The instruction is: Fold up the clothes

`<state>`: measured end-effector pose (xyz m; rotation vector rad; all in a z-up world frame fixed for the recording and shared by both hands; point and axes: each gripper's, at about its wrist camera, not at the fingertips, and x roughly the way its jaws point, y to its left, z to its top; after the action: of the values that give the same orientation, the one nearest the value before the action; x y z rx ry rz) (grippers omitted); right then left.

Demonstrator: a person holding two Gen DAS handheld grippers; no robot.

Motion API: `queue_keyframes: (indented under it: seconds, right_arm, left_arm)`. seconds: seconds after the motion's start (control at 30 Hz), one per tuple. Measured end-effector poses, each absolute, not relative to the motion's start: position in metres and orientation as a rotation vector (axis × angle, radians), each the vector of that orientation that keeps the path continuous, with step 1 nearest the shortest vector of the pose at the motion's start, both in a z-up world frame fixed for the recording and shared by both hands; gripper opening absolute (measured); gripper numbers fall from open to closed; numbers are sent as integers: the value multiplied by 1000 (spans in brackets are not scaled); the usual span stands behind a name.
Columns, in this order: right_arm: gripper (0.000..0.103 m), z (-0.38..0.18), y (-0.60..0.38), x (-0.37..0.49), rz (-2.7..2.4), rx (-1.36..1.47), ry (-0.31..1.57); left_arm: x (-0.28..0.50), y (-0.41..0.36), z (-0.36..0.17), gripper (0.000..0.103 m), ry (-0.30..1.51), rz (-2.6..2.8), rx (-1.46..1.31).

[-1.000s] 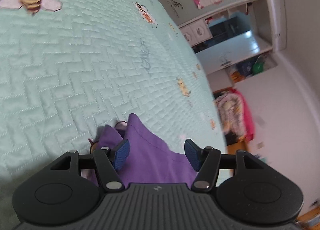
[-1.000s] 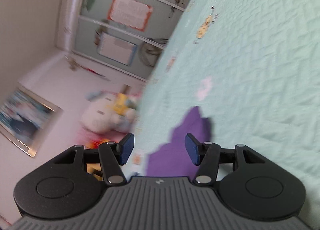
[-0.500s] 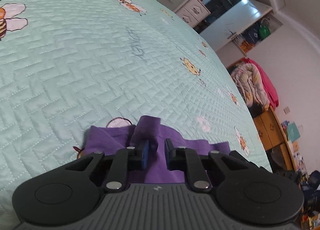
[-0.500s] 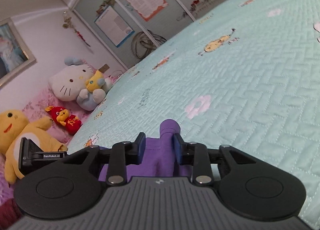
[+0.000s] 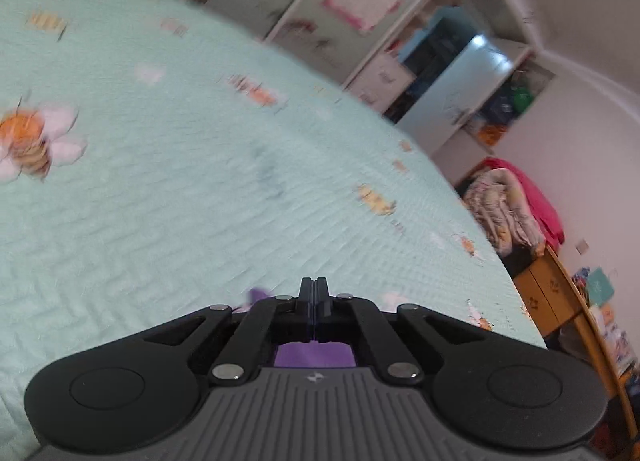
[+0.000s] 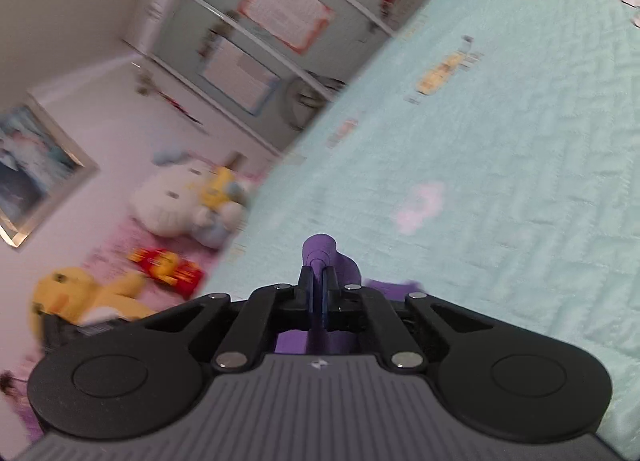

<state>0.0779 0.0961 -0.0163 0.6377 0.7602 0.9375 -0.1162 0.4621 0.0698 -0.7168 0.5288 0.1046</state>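
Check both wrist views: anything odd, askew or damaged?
Nothing stands out. The left hand-held gripper and the right hand-held gripper are each shut on a pinch of the purple garment, over the mint quilt. No tear shows. Both views are motion-blurred, so fine detail is unreadable.

Wide mint-green quilted bedspread (image 5: 168,197) is lying open ahead of both grippers; plush toys (image 6: 188,205) are crowding its left edge, wooden dresser (image 5: 560,293) flanking right.
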Motion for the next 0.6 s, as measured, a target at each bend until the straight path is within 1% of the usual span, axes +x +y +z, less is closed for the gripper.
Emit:
queue_keyframes:
  seconds: [0.1, 0.13, 0.2, 0.27, 0.33, 0.4, 0.43, 0.47, 0.53, 0.6]
  right_arm:
    - [4, -29, 93, 82, 923, 671, 791]
    - [6, -32, 92, 83, 925, 686, 796]
    - [7, -35, 90, 84, 933, 707, 801]
    - [7, -37, 90, 84, 940, 718, 802]
    - [7, -35, 91, 81, 946, 698, 791]
    - [7, -32, 94, 76, 951, 672, 779]
    - [7, -31, 96, 74, 954, 654, 770]
    - [6, -29, 97, 73, 958, 633, 758]
    - [3, -25, 100, 71, 965, 595, 738]
    - [2, -23, 102, 69, 971, 581, 730]
  left_arm:
    - [-116, 461, 54, 0, 575, 102, -737]
    - [-115, 458, 50, 2, 585, 95, -739]
    - [-110, 453, 42, 20, 604, 97, -729]
    - [-103, 449, 35, 31, 624, 115, -708]
    - [-93, 449, 29, 31, 638, 133, -693]
    - [-86, 448, 26, 24, 642, 120, -687]
    - [-83, 447, 26, 18, 642, 105, -684]
    - [-82, 444, 28, 0, 649, 93, -668]
    - [-83, 437, 34, 0, 647, 91, -636]
    - [-90, 437, 42, 0, 619, 103, -623]
